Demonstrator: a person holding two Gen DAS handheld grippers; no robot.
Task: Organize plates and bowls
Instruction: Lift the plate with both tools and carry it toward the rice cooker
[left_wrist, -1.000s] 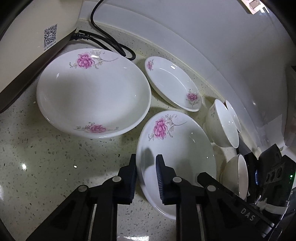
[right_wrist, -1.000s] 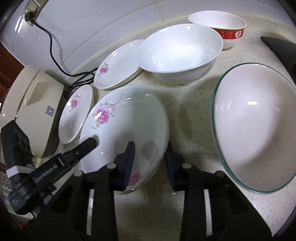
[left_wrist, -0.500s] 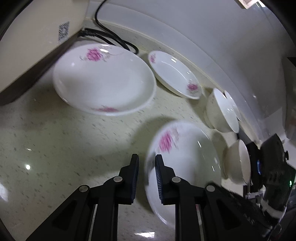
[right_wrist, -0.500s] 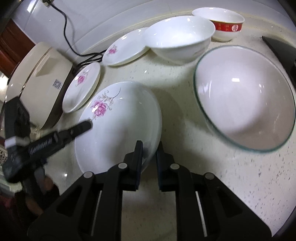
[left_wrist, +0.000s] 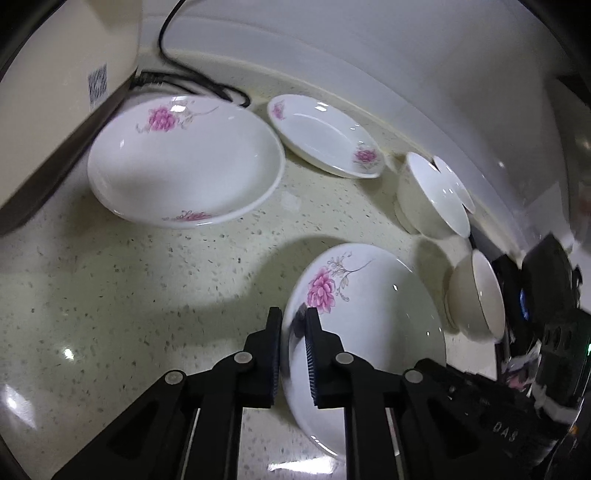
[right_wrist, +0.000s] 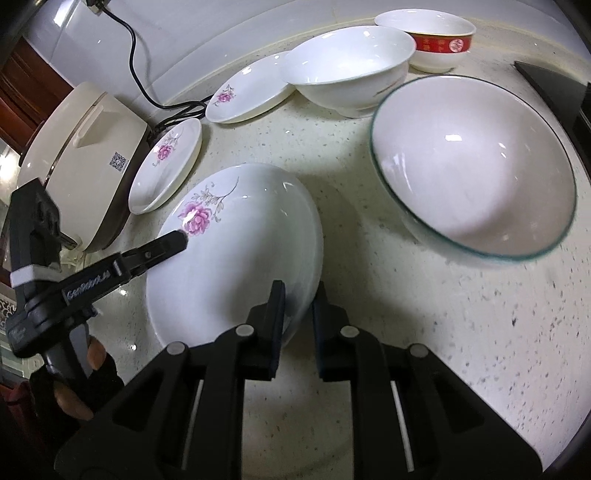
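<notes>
A white plate with a pink flower (left_wrist: 369, 332) (right_wrist: 236, 266) hangs tilted a little above the speckled counter (left_wrist: 147, 295), throwing a shadow under it. My left gripper (left_wrist: 291, 314) grips its left rim, the jaws closing tight with the rim between the pads. My right gripper (right_wrist: 300, 291) is shut on the opposite rim. In the right wrist view the left gripper (right_wrist: 181, 236) reaches onto the plate beside the flower, held by a hand at the lower left.
A larger flowered plate (left_wrist: 184, 162) lies by the cream cooker (right_wrist: 81, 147) and its black cable (left_wrist: 207, 85). Behind are an oval flowered plate (right_wrist: 251, 92), a white bowl (right_wrist: 351, 62) and a red-banded bowl (right_wrist: 436, 37). A big green-rimmed bowl (right_wrist: 472, 166) sits right.
Both grippers have closed on the flowered plate's rims. The plate has come off the counter, tilted, and shifted away from the larger plate by the cooker.
</notes>
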